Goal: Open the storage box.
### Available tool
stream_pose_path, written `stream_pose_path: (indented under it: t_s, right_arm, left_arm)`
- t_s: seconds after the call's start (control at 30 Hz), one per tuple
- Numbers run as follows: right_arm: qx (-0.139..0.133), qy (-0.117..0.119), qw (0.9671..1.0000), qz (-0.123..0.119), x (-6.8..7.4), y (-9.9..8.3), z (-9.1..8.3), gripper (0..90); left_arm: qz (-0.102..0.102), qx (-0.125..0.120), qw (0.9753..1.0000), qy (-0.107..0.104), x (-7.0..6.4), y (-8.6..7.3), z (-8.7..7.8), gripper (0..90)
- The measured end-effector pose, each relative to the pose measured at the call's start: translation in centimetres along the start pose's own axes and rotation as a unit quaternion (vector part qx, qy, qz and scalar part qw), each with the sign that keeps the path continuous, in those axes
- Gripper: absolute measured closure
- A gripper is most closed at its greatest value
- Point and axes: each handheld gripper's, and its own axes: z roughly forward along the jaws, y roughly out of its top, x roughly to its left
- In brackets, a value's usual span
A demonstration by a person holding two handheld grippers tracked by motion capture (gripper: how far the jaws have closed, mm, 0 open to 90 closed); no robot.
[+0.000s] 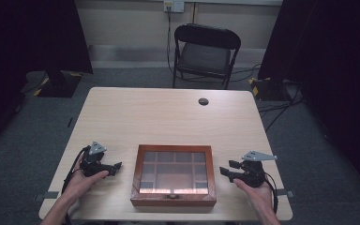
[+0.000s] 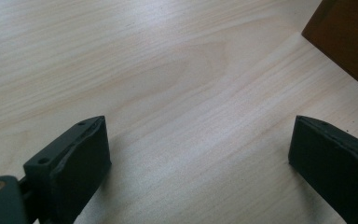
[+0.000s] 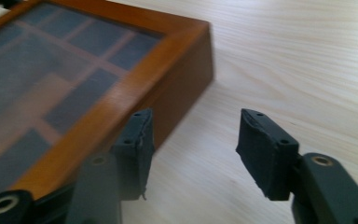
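The wooden box [image 1: 173,176] sits at the near middle of the desk [image 1: 168,112], lid down, glass top showing a grid of compartments, a small catch on its front wall facing you. Its longer sides run front to back by a slight margin; from these views the difference is too small to be certain.

Your left gripper [image 1: 115,168] rests on the desk at the box's 9 o'clock, fingers spread wide and empty. In the left gripper view a dark brown corner of the box [image 2: 347,42] lies at about 1 o'clock from the fingers, apart from them, with bare desk between.

Your right gripper [image 1: 225,169] stands at the box's 3 o'clock, fingers likewise parted and holding nothing. In the right gripper view the box's side wall [image 3: 177,88] runs just beside the left-hand finger [image 3: 137,144], toward 11 o'clock; contact cannot be confirmed.

Judgement: the right gripper is the nearer. The box lies between both hands, so each must close inward along the 3–9 line to reach its side walls.
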Motion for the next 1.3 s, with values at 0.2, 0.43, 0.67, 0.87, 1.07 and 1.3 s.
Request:
stream_pose_path:
  t_s: [0.2, 0.43, 0.67, 0.87, 1.07, 1.3]
  right_arm:
    - [-0.010, 0.041, 0.9991, -0.005, 1.7, 1.0, -0.4, 51.0]
    - [0.001, 0.108, 0.9937, -0.030, 4.4, 2.2, 0.6, 61.6]
    - [0.010, 0.161, 0.9856, -0.051, 6.7, 4.0, 1.8, 62.4]
    - [0.029, 0.193, 0.9781, -0.072, 8.7, 5.0, 3.4, 61.5]
    - [0.038, 0.227, 0.9692, -0.088, 10.4, 4.9, 4.0, 67.5]
    - [0.061, 0.256, 0.9592, -0.103, 11.4, 3.8, 4.6, 74.9]
  left_arm:
    - [0.000, 0.000, 1.0000, 0.000, 0.0, 0.0, 0.0, 4.6]
    - [0.000, 0.000, 1.0000, 0.000, 0.0, 0.0, 0.0, 4.6]
    - [0.001, 0.000, 1.0000, 0.000, 0.0, 0.0, 0.0, 4.5]
    - [0.001, 0.000, 1.0000, -0.001, 0.0, 0.0, 0.0, 4.5]
    - [0.001, 0.000, 1.0000, -0.001, 0.0, 0.0, 0.0, 4.5]
    - [0.001, -0.001, 1.0000, 0.000, 0.0, 0.0, 0.0, 4.5]
